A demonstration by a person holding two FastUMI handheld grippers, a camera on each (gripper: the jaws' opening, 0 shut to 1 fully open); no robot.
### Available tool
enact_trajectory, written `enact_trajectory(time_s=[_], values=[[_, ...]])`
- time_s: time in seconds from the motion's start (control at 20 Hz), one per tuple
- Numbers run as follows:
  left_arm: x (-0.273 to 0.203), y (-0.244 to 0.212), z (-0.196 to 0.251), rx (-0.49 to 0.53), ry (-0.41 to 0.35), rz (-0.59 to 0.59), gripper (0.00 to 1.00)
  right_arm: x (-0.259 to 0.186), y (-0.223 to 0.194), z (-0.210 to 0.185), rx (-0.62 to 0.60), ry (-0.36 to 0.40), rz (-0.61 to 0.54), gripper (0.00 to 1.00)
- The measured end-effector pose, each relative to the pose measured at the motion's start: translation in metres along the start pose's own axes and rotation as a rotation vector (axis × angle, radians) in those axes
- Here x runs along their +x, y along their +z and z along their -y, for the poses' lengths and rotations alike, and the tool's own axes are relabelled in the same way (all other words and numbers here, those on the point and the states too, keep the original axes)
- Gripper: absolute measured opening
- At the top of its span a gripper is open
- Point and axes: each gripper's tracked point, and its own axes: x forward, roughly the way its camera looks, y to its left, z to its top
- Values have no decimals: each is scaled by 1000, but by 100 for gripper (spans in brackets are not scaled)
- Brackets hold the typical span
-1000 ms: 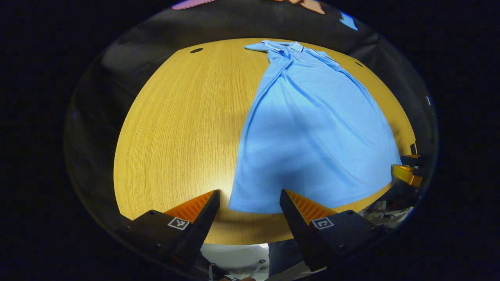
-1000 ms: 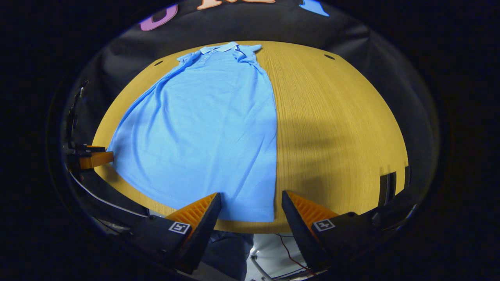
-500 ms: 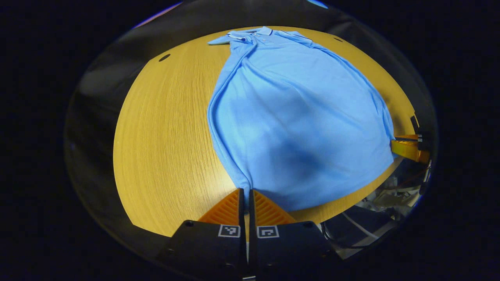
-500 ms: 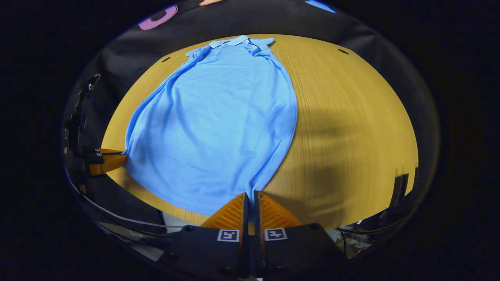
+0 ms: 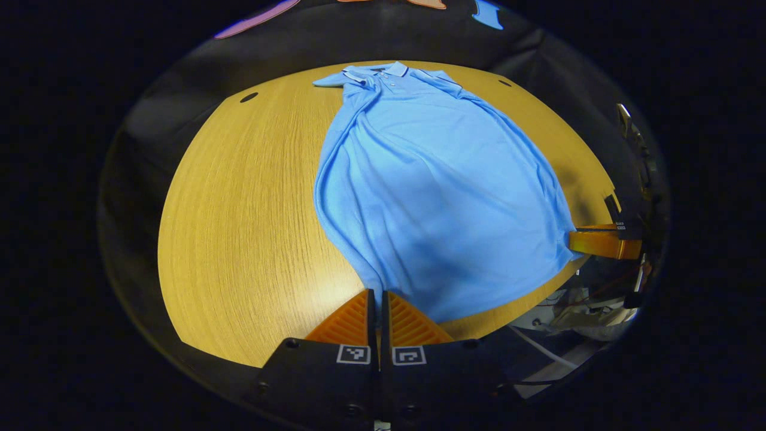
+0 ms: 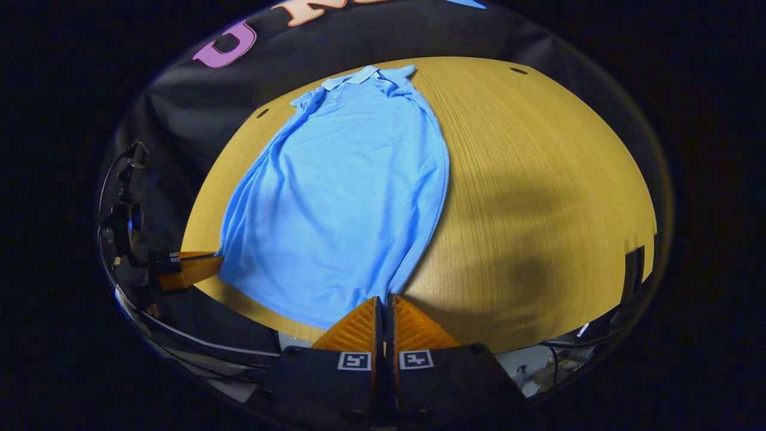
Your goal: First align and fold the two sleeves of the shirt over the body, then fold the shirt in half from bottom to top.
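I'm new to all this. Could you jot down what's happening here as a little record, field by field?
garment: light blue polo shirt, lying on the table, collar at the far end
surface: wooden table
sleeves: folded in over the body
left gripper: shut on the shirt's bottom hem corner
right gripper: shut on the other bottom hem corner
step not yet done: bottom-to-top fold

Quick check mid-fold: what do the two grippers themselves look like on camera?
Left gripper and right gripper look alike: black blocky bodies, each finger wedge-shaped with a ribbed face and a small square black-and-white marker at its base. Loose cables hang beyond the table edge.
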Motion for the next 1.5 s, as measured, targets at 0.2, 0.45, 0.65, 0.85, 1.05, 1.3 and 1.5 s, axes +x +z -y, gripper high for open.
enact_trajectory(time_s=[0.2, 0.45, 0.65, 0.85, 1.05, 1.3, 1.5], values=[[-16, 32, -4, -64, -18, 60, 0, -17, 41, -11, -6, 36, 75, 3], [-31, 74, -20, -122, -3, 132, 0, -34, 102, -16, -17, 67, 172, 3], [-38, 106, -29, -149, 3, 180, 0, -41, 138, -15, -25, 84, 218, 3], [-37, 150, -32, -161, 11, 231, 0, -37, 186, -12, 3, 108, 269, 3], [-28, 202, -37, -186, 23, 280, 0, -32, 248, 0, 13, 116, 334, 3], [-9, 281, -45, -201, 37, 359, 0, -6, 326, 17, 24, 117, 395, 2], [17, 333, -58, -213, 57, 380, 0, 28, 384, 23, -1, 114, 408, 2]])
